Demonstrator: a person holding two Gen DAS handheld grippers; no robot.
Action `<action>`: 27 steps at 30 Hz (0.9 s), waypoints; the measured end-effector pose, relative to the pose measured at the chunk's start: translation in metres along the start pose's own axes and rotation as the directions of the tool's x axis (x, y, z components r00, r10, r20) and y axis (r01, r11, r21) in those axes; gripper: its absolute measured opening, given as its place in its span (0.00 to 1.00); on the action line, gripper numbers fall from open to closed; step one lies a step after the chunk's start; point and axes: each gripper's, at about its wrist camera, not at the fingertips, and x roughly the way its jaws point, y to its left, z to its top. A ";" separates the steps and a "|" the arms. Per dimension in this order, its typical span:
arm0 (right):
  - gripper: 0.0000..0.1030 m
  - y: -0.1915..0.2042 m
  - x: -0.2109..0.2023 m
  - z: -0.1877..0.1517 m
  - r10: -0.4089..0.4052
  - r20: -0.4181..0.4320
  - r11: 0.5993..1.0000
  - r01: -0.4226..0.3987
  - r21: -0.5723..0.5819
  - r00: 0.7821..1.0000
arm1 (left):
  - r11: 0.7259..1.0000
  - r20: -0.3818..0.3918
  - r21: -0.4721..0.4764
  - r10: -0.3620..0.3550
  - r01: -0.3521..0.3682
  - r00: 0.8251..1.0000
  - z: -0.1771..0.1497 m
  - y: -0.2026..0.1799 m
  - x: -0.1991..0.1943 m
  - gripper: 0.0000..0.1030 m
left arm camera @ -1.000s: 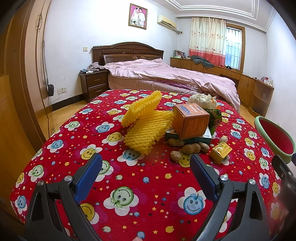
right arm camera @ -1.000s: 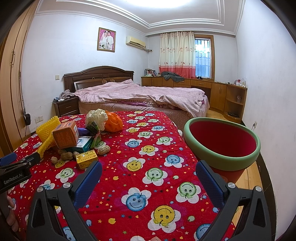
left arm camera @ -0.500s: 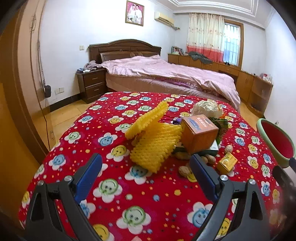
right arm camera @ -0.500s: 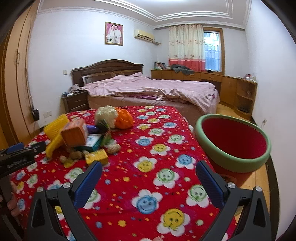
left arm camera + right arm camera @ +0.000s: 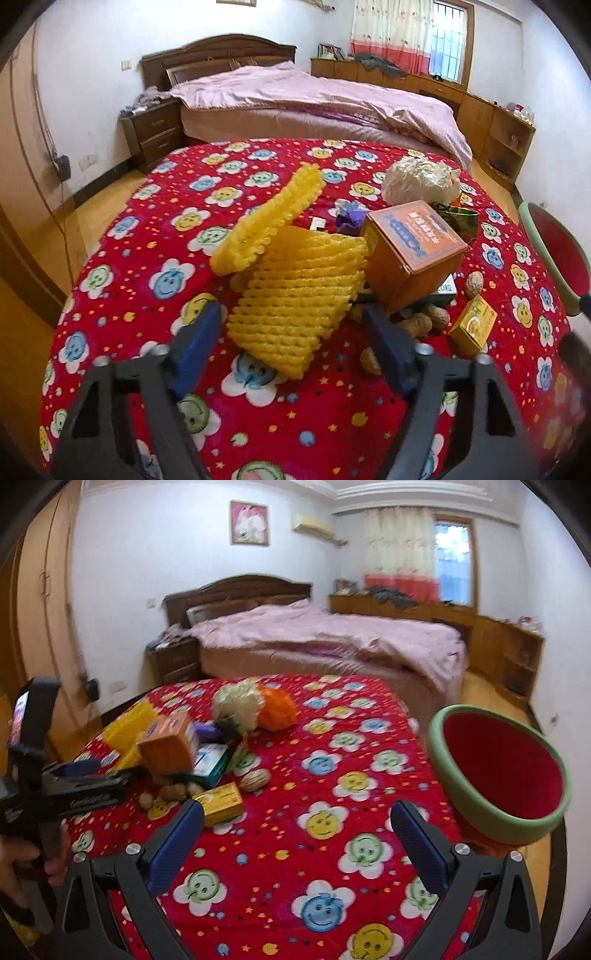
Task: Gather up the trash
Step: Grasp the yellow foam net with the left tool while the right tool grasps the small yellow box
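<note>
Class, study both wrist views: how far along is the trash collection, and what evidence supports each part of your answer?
Done: nothing visible; the red bin with a green rim shows no trash inside. In hand: nothing; the left gripper is open around the yellow foam net sleeve, not gripping it, and the right gripper is open. Left: the sleeve, orange cardboard box, small yellow box and peanuts all lie on the red smiley-flower cloth.

The right wrist view is blurry, so the writing on the orange box (image 5: 168, 747) and the faces in the wall picture (image 5: 250, 523) cannot be read. In the left wrist view, the orange box (image 5: 412, 253) hides most of the flat box (image 5: 445, 287) under it. The red bin (image 5: 557, 254) is cut off by the edge there.
</note>
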 end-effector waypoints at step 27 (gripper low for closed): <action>0.76 0.041 0.079 0.016 0.132 -0.275 0.984 -0.159 -0.077 0.952 | 0.980 0.069 -0.139 -0.131 0.140 0.989 -0.017 0.029 -0.050 0.11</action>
